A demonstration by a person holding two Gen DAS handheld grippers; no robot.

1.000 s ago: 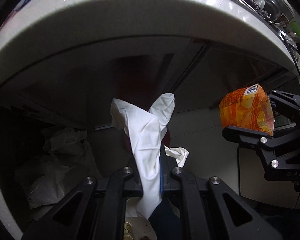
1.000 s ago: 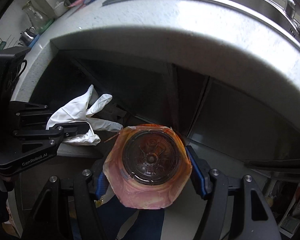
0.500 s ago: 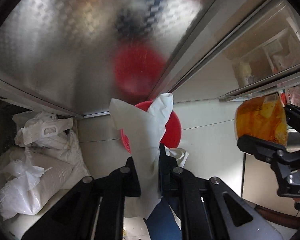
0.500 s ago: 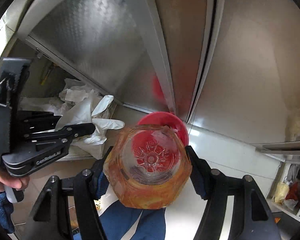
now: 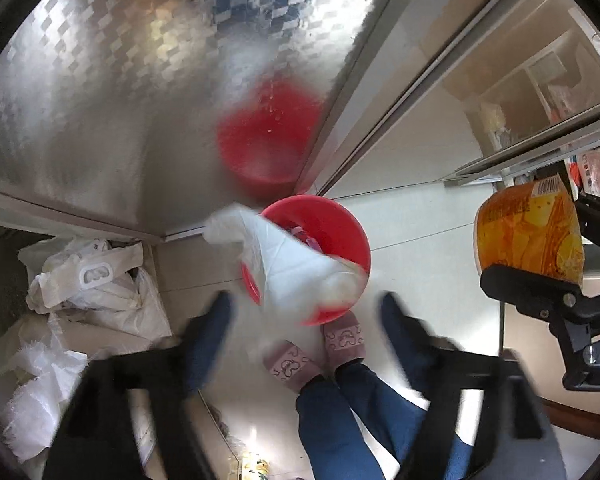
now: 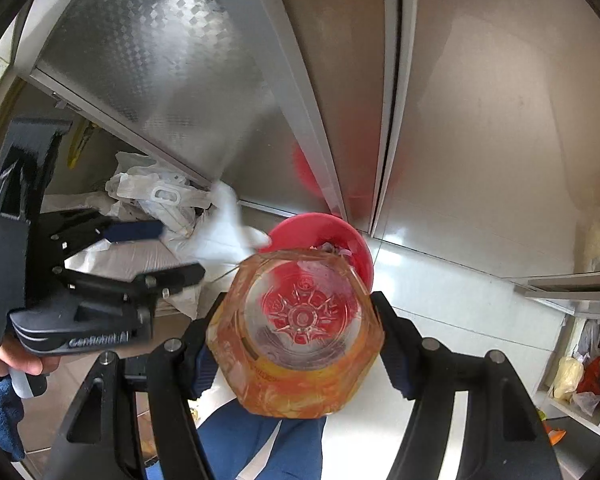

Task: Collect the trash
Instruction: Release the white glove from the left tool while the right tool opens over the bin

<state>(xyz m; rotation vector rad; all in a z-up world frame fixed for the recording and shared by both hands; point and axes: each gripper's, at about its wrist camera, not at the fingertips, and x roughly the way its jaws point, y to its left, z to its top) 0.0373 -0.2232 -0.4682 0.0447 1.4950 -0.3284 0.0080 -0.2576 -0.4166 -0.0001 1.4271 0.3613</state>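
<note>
A red bin point(image 5: 340, 220) stands on the pale floor by a steel cabinet, and it also shows in the right wrist view point(image 6: 340, 236). A white glove point(image 5: 292, 264) is in the air over the bin's near rim, blurred, free of the fingers. My left gripper point(image 5: 306, 324) is open above it, and it also shows in the right wrist view point(image 6: 176, 252). My right gripper point(image 6: 296, 328) is shut on an orange-labelled clear plastic jar point(image 6: 296, 332), held above and right of the bin; the jar also shows in the left wrist view point(image 5: 528, 232).
White plastic bags point(image 5: 88, 280) are piled in the open cabinet at the left. Steel cabinet doors point(image 5: 140, 80) rise behind the bin. The person's pink slippers point(image 5: 320, 348) and blue trousers stand just in front of it. Shelves with packets point(image 6: 580, 376) are at the right.
My left gripper has opened and let go of the white glove, which now falls onto the red bin. Both grippers have tilted down over the bin. The right gripper still holds the jar.
</note>
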